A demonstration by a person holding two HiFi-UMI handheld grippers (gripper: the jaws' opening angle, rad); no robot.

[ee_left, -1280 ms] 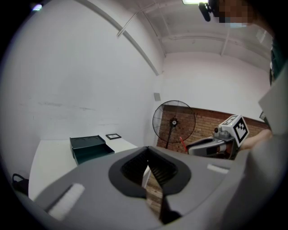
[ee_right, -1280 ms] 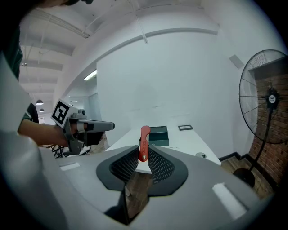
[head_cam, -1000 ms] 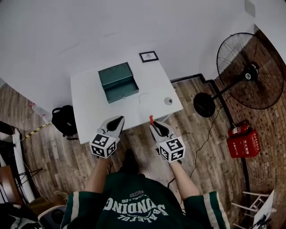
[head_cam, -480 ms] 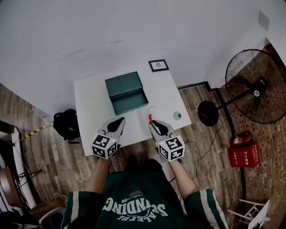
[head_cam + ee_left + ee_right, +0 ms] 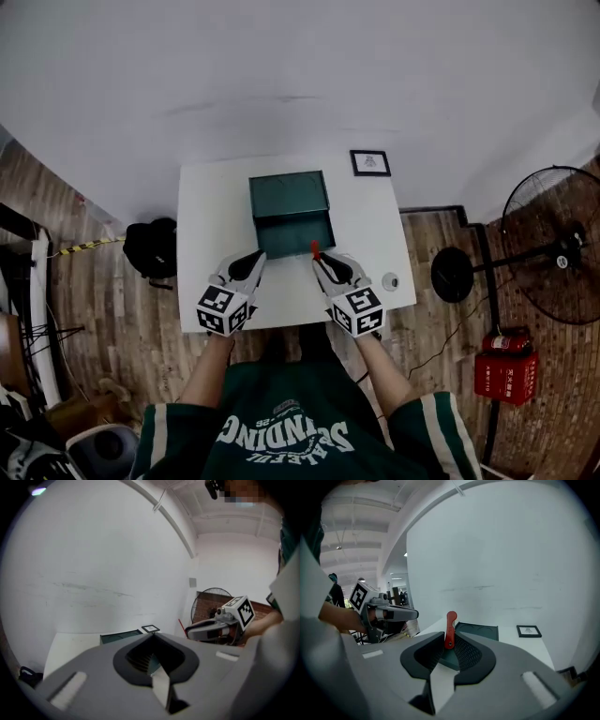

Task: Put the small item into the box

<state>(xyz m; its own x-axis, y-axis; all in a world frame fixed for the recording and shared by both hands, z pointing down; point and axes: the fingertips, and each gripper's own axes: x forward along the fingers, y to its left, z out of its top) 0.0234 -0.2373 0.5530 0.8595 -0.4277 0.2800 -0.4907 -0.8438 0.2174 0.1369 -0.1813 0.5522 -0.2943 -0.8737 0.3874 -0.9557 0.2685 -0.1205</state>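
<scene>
A dark green box (image 5: 291, 211) stands open on the white table (image 5: 211, 225), its lid raised at the far side. My right gripper (image 5: 320, 262) hovers just in front of the box's near right corner, shut on a small red item (image 5: 315, 249). In the right gripper view the red item (image 5: 450, 629) sticks up between the jaws, with the box (image 5: 477, 631) right behind it. My left gripper (image 5: 253, 262) hangs level with it near the box's front left corner; its jaws meet and hold nothing (image 5: 152, 637). The box (image 5: 121, 637) shows just past the left jaws.
A small framed picture (image 5: 370, 162) lies at the table's far right corner, and a small round object (image 5: 390, 280) near the front right edge. A black bag (image 5: 150, 253) sits on the floor to the left. A standing fan (image 5: 553, 248) and a red case (image 5: 506, 370) stand at the right.
The person has stepped up to the table. Both grippers, earlier short of its front edge, now reach over it to the box's front. The red item stays gripped.
</scene>
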